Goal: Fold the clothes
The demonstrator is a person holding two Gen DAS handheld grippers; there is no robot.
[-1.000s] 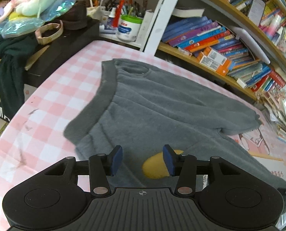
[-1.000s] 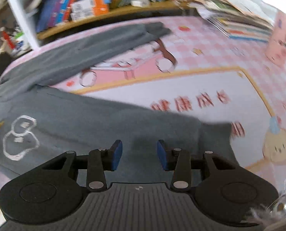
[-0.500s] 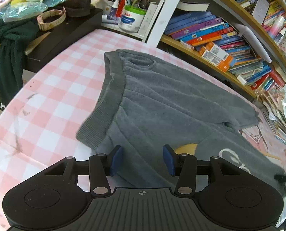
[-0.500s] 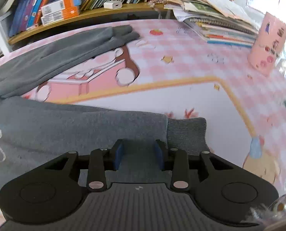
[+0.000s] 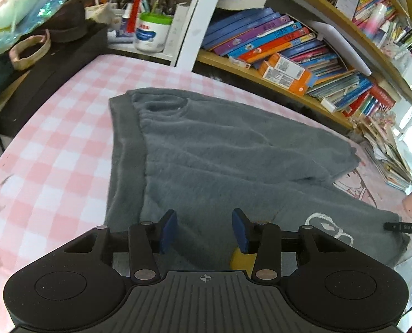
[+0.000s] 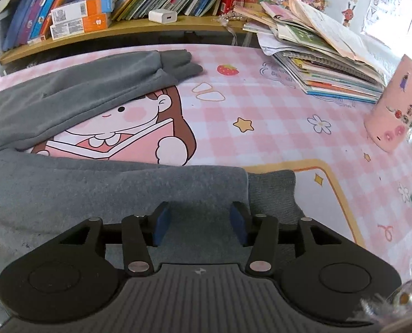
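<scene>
The left claw (image 5: 204, 229) stands wide, its blue pads apart and holding nothing, low over the near part of a grey sweatshirt (image 5: 233, 152). The garment lies spread flat on the worktop (image 5: 53, 138), which wears a pink checked cloth; its ribbed hem (image 5: 125, 149) runs along the left side, and a yellow patch (image 5: 240, 259) of its print shows just under the right pad.

The right claw (image 6: 199, 223) is wide as well, poised over the end of the near sleeve (image 6: 150, 188), whose ribbed cuff (image 6: 272, 191) lies just to the right of its pads (whether the pads touch the fabric I cannot tell). The far sleeve (image 6: 81, 94) stretches across the cartoon print toward the shelf.

As for containers: a white tub with a green lid (image 5: 152, 32) stands at the far left beyond the worktop, next to a holder crammed with pens (image 5: 128, 1). A pink decorated cup (image 6: 394, 108) sits on the worktop at the right, its contents out of sight. A stack of books (image 6: 328, 63) lies just beside it, farther back.
</scene>
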